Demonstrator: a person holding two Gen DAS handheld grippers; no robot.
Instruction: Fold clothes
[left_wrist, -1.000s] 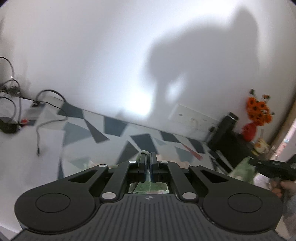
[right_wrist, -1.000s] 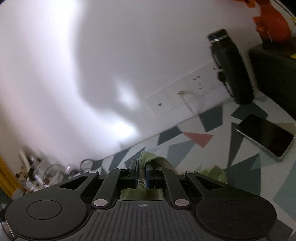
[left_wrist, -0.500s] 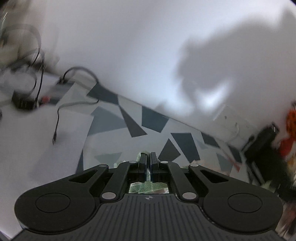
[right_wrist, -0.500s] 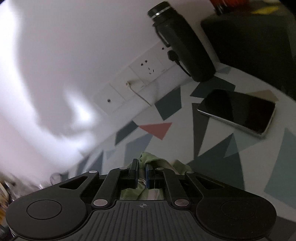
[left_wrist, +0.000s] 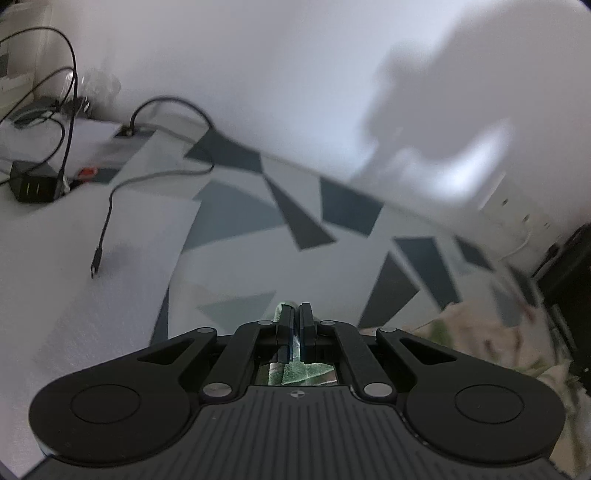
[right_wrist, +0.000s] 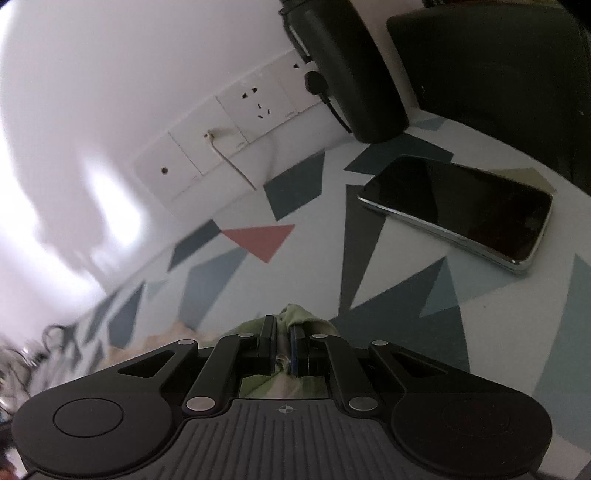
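Observation:
A pale green and cream patterned garment trails off to the right in the left wrist view, blurred. My left gripper is shut on a green edge of the garment, low over the table. In the right wrist view my right gripper is shut on another bunched green part of the garment, and cream cloth shows to its left. Most of the garment lies hidden under both grippers.
The table has a white cover with grey triangles. A loose black cable and a charger lie at the left. A phone, a dark bottle, wall sockets and a black box sit ahead of the right gripper.
Both grippers have dropped closer to the table while staying shut on the garment. The left view swung left toward the cables; the right view moved nearer the phone and sockets.

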